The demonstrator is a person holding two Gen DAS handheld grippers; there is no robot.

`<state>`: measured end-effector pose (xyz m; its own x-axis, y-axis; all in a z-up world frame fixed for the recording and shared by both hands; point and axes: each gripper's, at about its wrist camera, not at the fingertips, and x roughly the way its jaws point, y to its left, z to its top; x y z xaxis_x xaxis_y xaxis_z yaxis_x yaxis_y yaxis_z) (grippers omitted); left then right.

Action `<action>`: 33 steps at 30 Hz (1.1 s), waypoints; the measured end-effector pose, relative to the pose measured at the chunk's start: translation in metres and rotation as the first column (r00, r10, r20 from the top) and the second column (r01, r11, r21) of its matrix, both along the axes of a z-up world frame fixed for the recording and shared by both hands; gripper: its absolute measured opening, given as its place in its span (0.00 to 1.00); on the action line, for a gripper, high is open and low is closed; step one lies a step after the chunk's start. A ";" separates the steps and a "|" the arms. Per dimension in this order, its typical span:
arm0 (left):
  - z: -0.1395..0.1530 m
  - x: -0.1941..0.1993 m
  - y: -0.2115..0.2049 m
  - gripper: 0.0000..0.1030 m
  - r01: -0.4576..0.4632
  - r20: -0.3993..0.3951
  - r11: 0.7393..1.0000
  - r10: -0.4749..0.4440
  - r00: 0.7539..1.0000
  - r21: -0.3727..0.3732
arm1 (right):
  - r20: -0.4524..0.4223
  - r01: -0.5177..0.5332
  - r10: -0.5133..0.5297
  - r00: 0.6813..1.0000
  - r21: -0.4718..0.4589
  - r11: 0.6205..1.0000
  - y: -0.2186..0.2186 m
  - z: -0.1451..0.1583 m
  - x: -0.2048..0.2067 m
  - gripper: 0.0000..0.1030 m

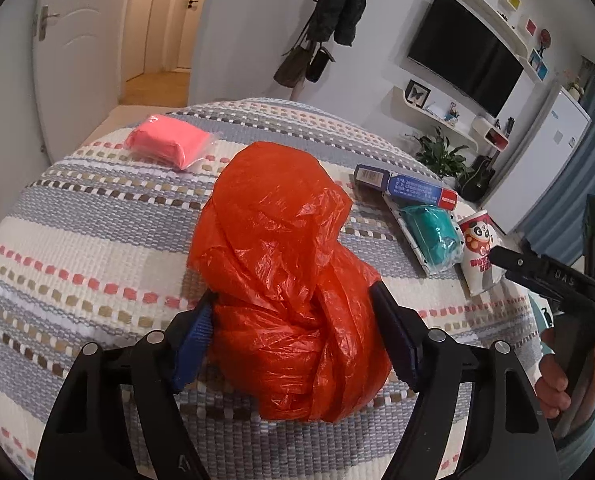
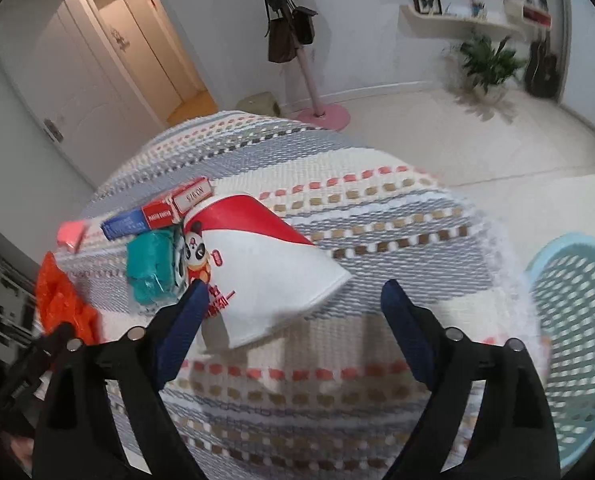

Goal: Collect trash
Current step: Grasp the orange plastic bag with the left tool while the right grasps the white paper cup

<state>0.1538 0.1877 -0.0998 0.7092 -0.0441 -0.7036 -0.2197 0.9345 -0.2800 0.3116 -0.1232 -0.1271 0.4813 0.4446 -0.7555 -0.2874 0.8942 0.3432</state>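
A crumpled orange plastic bag [image 1: 285, 280] rests on the striped tablecloth [image 1: 77, 240]. My left gripper [image 1: 293, 294] is shut on it, a blue pad pressing each side. A white and red paper cup with a panda print [image 2: 257, 272] sits between the wide-apart fingers of my right gripper [image 2: 293, 286]. That gripper is open: the left pad is close beside the cup and the right pad stands well clear. In the left wrist view the cup [image 1: 477, 256] is at the right, with the right gripper [image 1: 505, 256] and a hand beside it.
A teal packet [image 1: 429, 232], a blue and red box [image 1: 409, 188] and a pink packet [image 1: 169, 142] lie on the cloth. A light blue mesh basket [image 2: 573, 320] stands on the floor beyond the table's right edge. A coat stand and a plant are farther off.
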 end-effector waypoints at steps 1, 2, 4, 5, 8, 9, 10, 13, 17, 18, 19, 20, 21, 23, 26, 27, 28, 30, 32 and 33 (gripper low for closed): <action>0.000 -0.001 -0.001 0.70 0.001 0.003 1.000 -0.001 1.000 0.003 | -0.010 -0.007 0.007 1.000 0.025 1.000 0.000 -0.002 0.003 0.82; 0.000 -0.001 -0.002 0.70 0.002 0.004 1.000 -0.002 1.000 0.006 | -0.009 -0.006 0.006 1.000 0.038 0.999 -0.001 -0.003 0.004 0.82; -0.001 -0.003 -0.004 0.70 0.006 0.010 1.000 -0.006 1.000 0.006 | -0.006 -0.011 0.011 1.000 0.044 0.999 0.002 -0.001 0.005 0.81; 0.000 -0.003 -0.005 0.69 0.007 0.012 1.000 -0.007 1.000 0.005 | -0.004 -0.019 0.019 1.000 0.041 0.999 0.004 -0.001 0.006 0.81; 0.000 -0.005 -0.006 0.68 0.015 0.018 1.000 -0.015 1.000 0.001 | -0.005 -0.058 0.058 0.998 0.055 0.997 0.013 0.001 0.006 0.69; 0.001 -0.005 -0.007 0.68 0.017 0.020 1.000 -0.017 1.000 -0.001 | -0.002 -0.070 0.070 0.998 0.053 0.996 0.017 0.001 0.005 0.64; 0.001 -0.005 -0.006 0.67 0.019 0.022 1.000 -0.019 1.000 -0.005 | 0.001 -0.084 0.084 0.996 0.054 0.995 0.021 0.002 0.004 0.57; 0.002 -0.007 -0.005 0.67 0.018 0.029 1.000 -0.018 0.999 -0.010 | 0.006 -0.120 0.120 0.993 0.061 0.991 0.032 0.001 0.002 0.37; 0.003 -0.008 -0.005 0.62 0.023 0.039 1.000 -0.023 0.999 -0.007 | 0.039 -0.129 0.128 0.991 0.021 0.991 0.040 0.005 -0.008 0.29; 0.004 -0.009 -0.006 0.61 0.026 0.044 1.000 -0.026 0.999 -0.003 | 0.049 -0.130 0.130 0.990 0.015 0.991 0.039 0.007 -0.011 0.29; 0.005 -0.011 -0.008 0.58 0.029 0.052 1.000 -0.029 0.998 0.007 | 0.063 -0.130 0.130 0.990 0.007 0.991 0.039 0.009 -0.015 0.29; 0.007 -0.014 -0.009 0.54 0.018 0.062 1.000 -0.019 0.998 0.018 | 0.074 -0.128 0.128 0.989 -0.002 0.992 0.038 0.011 -0.019 0.29; 0.009 -0.017 -0.009 0.53 0.003 0.077 1.000 -0.005 0.997 0.028 | 0.082 -0.124 0.124 0.989 -0.008 0.992 0.037 0.012 -0.023 0.29; 0.013 -0.023 -0.008 0.49 -0.005 0.113 1.000 0.002 0.994 0.028 | 0.094 -0.113 0.114 0.989 -0.010 0.994 0.030 0.015 -0.030 0.29; 0.018 -0.030 -0.005 0.46 0.008 0.152 1.000 -0.007 0.988 -0.003 | 0.112 -0.096 0.096 0.989 0.000 0.995 0.021 0.022 -0.038 0.29; 0.019 -0.033 -0.003 0.46 0.019 0.168 1.000 -0.015 0.986 -0.022 | 0.124 -0.088 0.089 0.988 -0.008 0.996 0.017 0.025 -0.044 0.29; 0.022 -0.035 -0.002 0.46 0.039 0.184 0.998 -0.029 0.982 -0.051 | 0.137 -0.083 0.084 0.987 -0.016 0.996 0.014 0.029 -0.049 0.29; 0.029 -0.039 -0.004 0.46 0.074 0.210 0.993 -0.054 0.976 -0.089 | 0.164 -0.072 0.077 0.983 -0.038 0.997 0.007 0.037 -0.060 0.29; 0.036 -0.043 -0.011 0.46 0.094 0.228 0.992 -0.072 0.971 -0.087 | 0.192 -0.060 0.070 0.979 -0.057 0.997 0.001 0.044 -0.068 0.29; 0.043 -0.046 -0.016 0.46 0.107 0.239 0.991 -0.084 0.967 -0.082 | 0.211 -0.053 0.065 0.975 -0.063 0.997 -0.003 0.050 -0.074 0.29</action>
